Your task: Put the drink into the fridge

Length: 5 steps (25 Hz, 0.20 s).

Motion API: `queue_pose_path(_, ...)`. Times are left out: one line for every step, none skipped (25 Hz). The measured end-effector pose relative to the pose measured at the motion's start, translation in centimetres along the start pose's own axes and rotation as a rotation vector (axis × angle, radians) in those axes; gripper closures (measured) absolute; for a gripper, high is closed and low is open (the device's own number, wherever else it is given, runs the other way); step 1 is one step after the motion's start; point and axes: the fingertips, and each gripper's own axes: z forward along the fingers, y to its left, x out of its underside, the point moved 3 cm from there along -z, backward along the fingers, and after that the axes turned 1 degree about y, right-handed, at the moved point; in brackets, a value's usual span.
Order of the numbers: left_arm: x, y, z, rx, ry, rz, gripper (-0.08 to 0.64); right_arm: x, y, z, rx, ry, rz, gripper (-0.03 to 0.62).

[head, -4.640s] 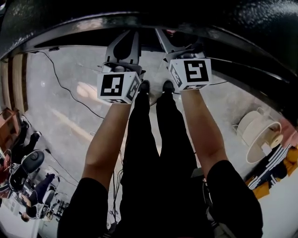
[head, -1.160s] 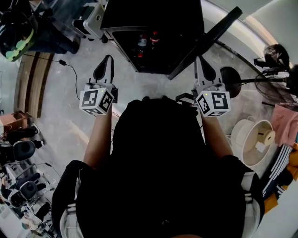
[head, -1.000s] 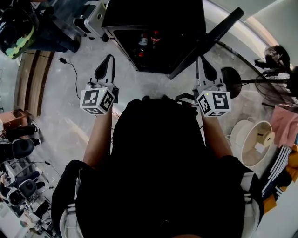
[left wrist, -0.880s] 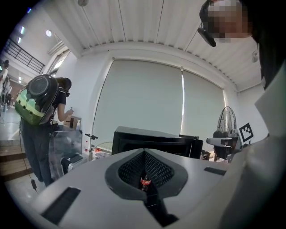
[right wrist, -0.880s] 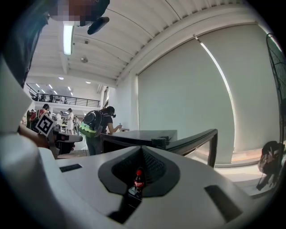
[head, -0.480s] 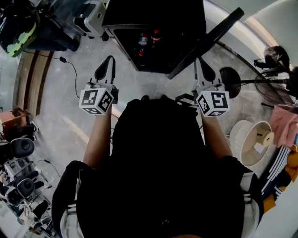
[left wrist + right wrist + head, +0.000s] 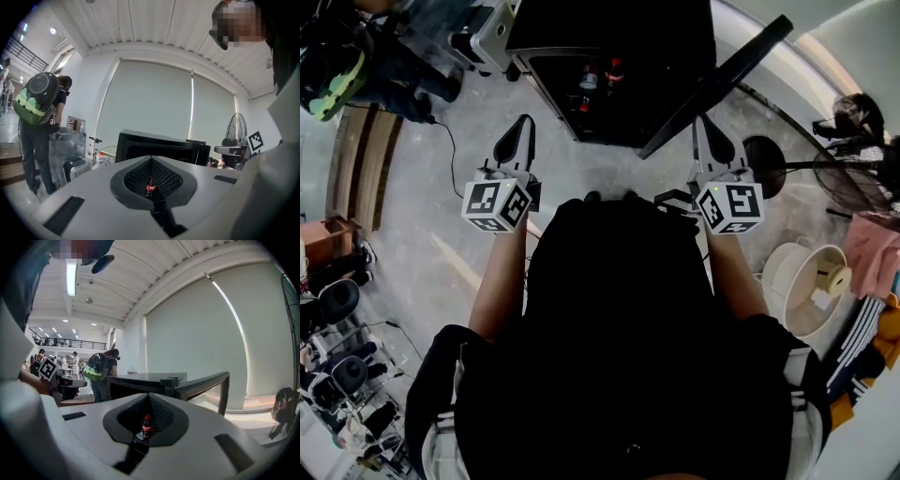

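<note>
Red-labelled dark cola bottle [image 7: 146, 424]: inside open black fridge [image 7: 609, 23], ahead of your grippers.
Left gripper [image 7: 522, 125] and right gripper [image 7: 700, 127] closed, empty, unmoved this past second; only the door is left.

Place: open-plan lab or workshop hall.
Landmark: black fridge [image 7: 609, 28], door open, on bare concrete floor [image 7: 422, 216].
Left of fridge: office chairs [image 7: 339, 302].
Right of fridge: standing fan [image 7: 853, 117], spool [image 7: 836, 279] in tub.
Behind fridge: tall blinds [image 7: 154, 101].

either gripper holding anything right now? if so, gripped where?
Nothing held. Left gripper and right gripper are both shut and empty; the cola bottle stands apart inside the open fridge ahead.
</note>
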Motion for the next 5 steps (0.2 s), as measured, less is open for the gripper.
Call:
queue_pose_path(0.03,-0.07,0.01,0.001,0.001,0.001,0.546,0.06,-0.04,0.01,0.001,0.002,0.0,0.571)
queue_pose_path(0.06,-0.15,0.0,0.002,0.001,0.001,0.546,0.12,-0.07,0.01,0.001,0.004,0.001,0.571)
queue_pose_path(0.12,-0.21,-0.02,0.003,0.002,0.001,0.546,0.18,-0.08,0.01,0.002,0.005,0.001,0.571)
queue_pose_path(0.18,-0.25,-0.03,0.004,0.002,0.001,0.546,0.22,-0.07,0.01,0.003,0.006,0.001,0.571)
queue_pose_path(0.25,-0.27,-0.05,0.004,0.003,0.001,0.546,0.27,-0.06,0.02,0.003,0.006,0.0,0.571)
